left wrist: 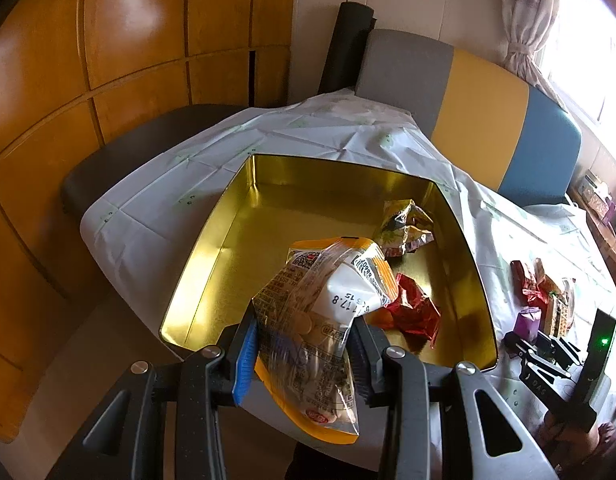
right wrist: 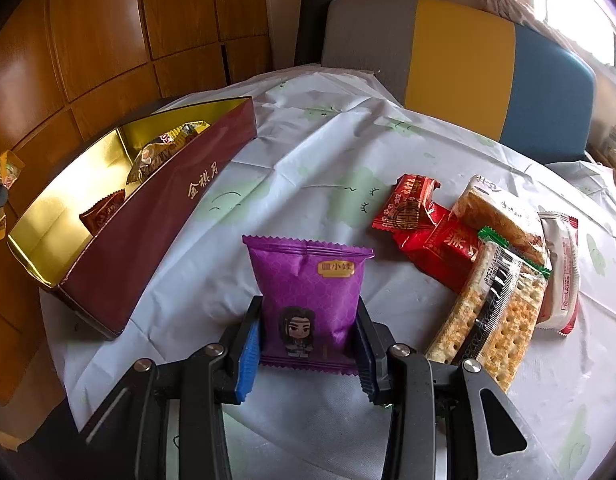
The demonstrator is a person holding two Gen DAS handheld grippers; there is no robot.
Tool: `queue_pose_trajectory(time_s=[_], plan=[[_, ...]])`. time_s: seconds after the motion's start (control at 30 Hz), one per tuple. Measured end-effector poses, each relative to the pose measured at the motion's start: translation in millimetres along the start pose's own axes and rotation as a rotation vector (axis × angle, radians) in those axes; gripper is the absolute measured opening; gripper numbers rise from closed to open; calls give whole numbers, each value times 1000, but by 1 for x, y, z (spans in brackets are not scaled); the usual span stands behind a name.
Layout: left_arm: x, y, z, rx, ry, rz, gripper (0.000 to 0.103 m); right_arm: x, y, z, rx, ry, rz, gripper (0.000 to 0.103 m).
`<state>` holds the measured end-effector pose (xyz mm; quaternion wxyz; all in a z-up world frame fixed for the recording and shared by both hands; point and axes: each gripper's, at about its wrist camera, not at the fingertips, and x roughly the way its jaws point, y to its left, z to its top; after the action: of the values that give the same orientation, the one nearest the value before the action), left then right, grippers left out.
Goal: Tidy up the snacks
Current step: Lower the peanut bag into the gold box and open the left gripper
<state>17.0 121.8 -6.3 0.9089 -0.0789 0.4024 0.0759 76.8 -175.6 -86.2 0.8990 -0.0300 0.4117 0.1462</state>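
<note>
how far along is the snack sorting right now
Partly done. Two small packets, a yellow one and a red one, already lie in the gold-lined tin. In hand: the left gripper holds an orange-edged clear packet over the tin, and the right gripper grips a purple packet above the tablecloth. Left: the pile of red packets and cracker packs.

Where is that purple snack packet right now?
In the right wrist view, the purple snack packet sits between the right gripper's fingers on the white tablecloth, between the maroon gold-lined box and the loose snacks.
</note>
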Motion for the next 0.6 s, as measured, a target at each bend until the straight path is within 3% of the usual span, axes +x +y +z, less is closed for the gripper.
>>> queue_pose_trajectory(time_s=[0.6], plan=[[23,-25,6,45,55,-16,40,-2,1,-1,15,-15,6,41]])
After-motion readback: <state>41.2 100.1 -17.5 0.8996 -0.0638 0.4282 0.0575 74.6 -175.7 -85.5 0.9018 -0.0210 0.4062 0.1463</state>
